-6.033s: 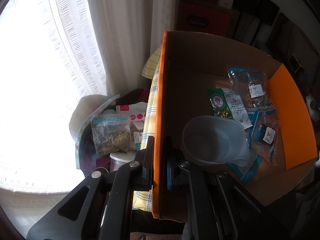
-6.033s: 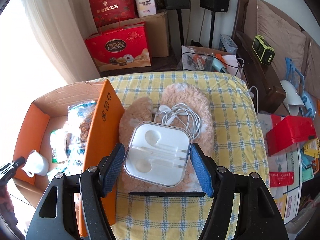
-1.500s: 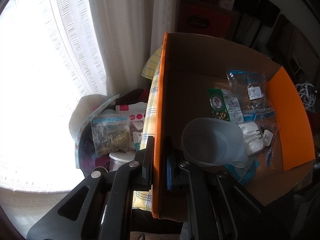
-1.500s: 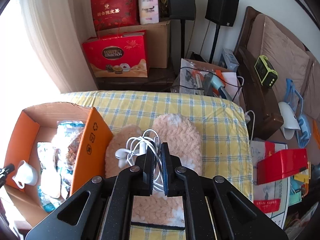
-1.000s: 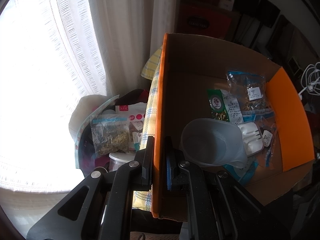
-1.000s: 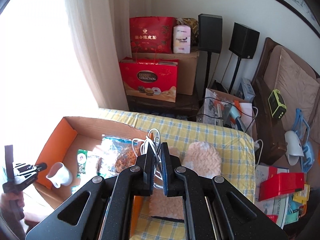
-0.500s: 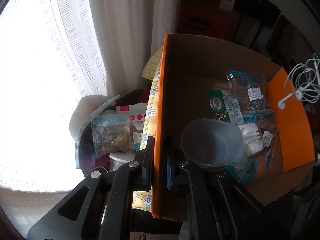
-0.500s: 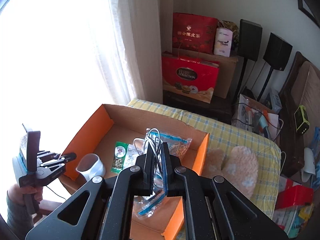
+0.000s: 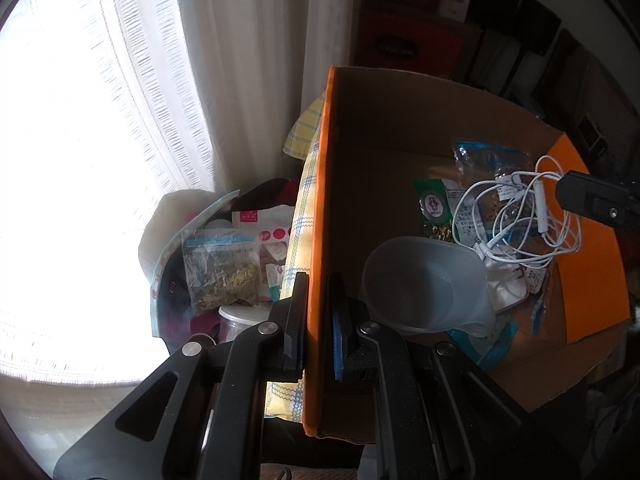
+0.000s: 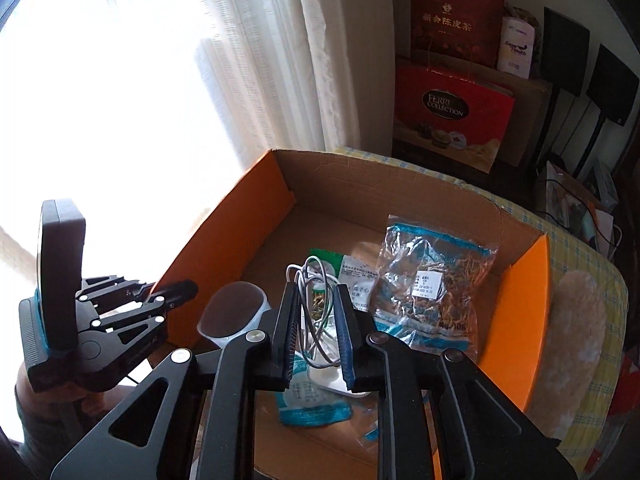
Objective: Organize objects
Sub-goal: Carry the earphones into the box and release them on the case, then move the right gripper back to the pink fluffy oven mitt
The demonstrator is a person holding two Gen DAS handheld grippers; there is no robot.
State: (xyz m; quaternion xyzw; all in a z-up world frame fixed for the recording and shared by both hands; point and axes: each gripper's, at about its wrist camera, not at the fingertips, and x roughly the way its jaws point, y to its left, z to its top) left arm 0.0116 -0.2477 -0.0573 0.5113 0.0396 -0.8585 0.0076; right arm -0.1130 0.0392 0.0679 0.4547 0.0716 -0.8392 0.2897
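Left gripper [image 9: 318,320]: you keep it clenched on the box's left orange flap [image 9: 320,200]; I judge this steadies the cardboard box [image 10: 400,188] for the drop.
Right gripper [image 10: 316,320]: its jaws are opening; the white earphones [image 9: 520,216] hang loose between them, over the box middle.
Earphones' place: above the packets [image 10: 436,280] and the white case [image 10: 332,380], right of the cup [image 9: 424,280]; so they should fall inside.

Box [image 10: 400,200] ahead of my right gripper [image 10: 316,320]: matt brown corrugated cardboard, flaps faced in smooth orange. Between its opening jaws, white earphone cable [image 10: 316,280], glossy plastic. Just right of it, a clear crinkled plastic bag [image 10: 432,280] with paper label. Left of it, a translucent frosted plastic cup [image 9: 424,284]. Both grippers look matt black plastic with bright metal screws. Left gripper [image 9: 318,320] clamps the cardboard wall.
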